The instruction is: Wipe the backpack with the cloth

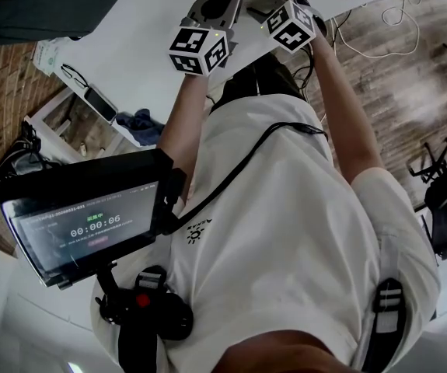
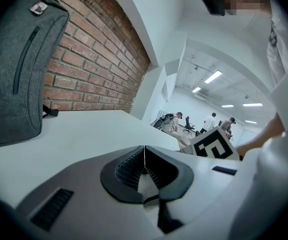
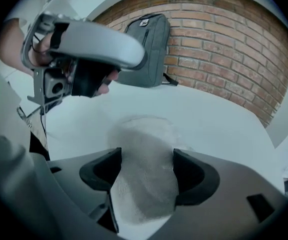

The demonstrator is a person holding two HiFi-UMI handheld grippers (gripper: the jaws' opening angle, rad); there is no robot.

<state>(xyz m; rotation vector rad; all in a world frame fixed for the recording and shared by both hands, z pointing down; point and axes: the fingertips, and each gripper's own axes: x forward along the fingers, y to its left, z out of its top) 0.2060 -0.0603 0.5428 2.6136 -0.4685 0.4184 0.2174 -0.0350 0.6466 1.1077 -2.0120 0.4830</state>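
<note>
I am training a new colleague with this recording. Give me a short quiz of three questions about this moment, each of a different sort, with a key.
1. True or false: the left gripper holds the cloth.
2. Where is the backpack? A) upright on the table, by the brick wall; B) flat on the floor; C) on a chair.
3. Fill in: the fingers of the right gripper stand ____, with the cloth between them.
Key: 1 false; 2 A; 3 open.
</note>
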